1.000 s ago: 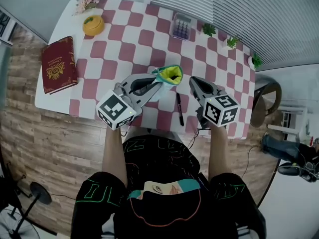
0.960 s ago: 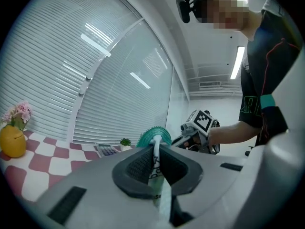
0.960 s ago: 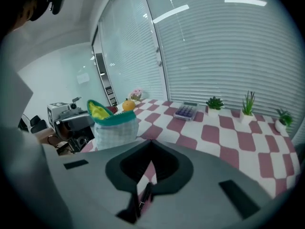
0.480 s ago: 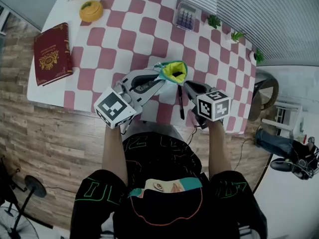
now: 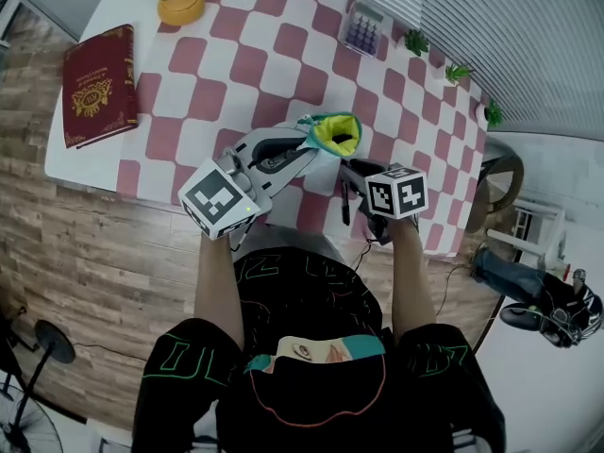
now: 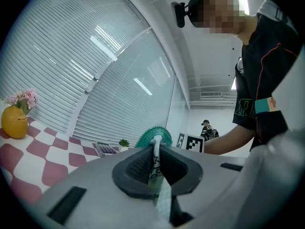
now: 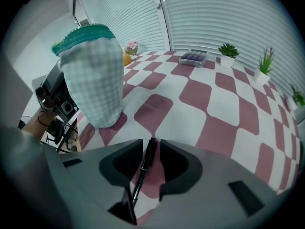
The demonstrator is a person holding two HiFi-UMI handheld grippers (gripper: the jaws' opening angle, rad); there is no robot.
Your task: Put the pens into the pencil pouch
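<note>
Pen (image 7: pixel 145 164) now between just-opened, lowered right tongs (image 7: pixel 151 142).

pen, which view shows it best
Right gripper view: the pen lies in full on the table between the right gripper's fingers, which have just been opening and stand clear of it. The head view shows only a dark sliver beside that gripper. The left gripper view does not show it.
</note>
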